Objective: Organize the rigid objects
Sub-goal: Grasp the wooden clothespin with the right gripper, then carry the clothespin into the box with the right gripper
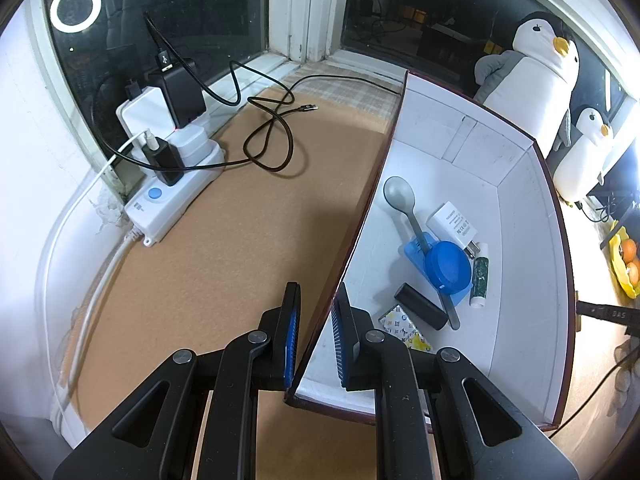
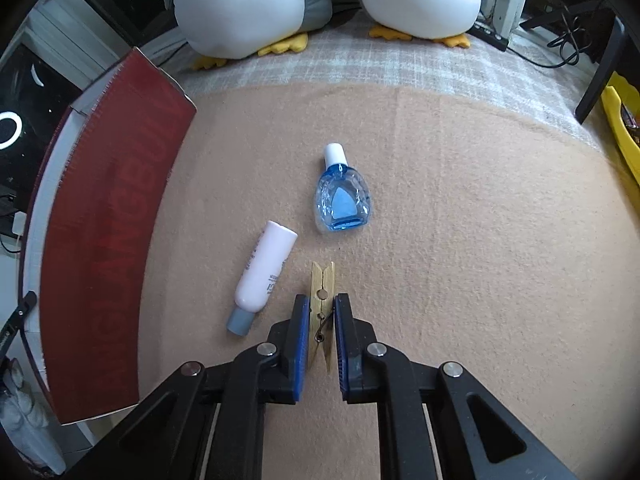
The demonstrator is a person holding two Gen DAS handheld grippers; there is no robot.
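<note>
My left gripper (image 1: 318, 300) straddles the left wall of a white-lined red box (image 1: 520, 216); a gap shows beside each pad. The box holds a grey spoon (image 1: 400, 196), a white charger (image 1: 452, 222), a blue lid (image 1: 447, 266), a black cylinder (image 1: 420, 306), a small tube (image 1: 480, 276) and a patterned packet (image 1: 404, 330). My right gripper (image 2: 322, 300) has its jaws around a wooden clothespin (image 2: 322, 284) lying on the tan mat; slight gaps show. A white tube (image 2: 264, 270) lies left of it. A blue bottle (image 2: 342, 194) lies beyond. The box's red side (image 2: 108, 240) stands at left.
A white power strip (image 1: 176, 184) with chargers and a looped black cable (image 1: 272, 128) sit by the window at left. Two plush penguins (image 1: 540, 68) stand behind the box, their feet (image 2: 280, 46) at the mat's far edge. A yellow tray (image 2: 624, 128) is at far right.
</note>
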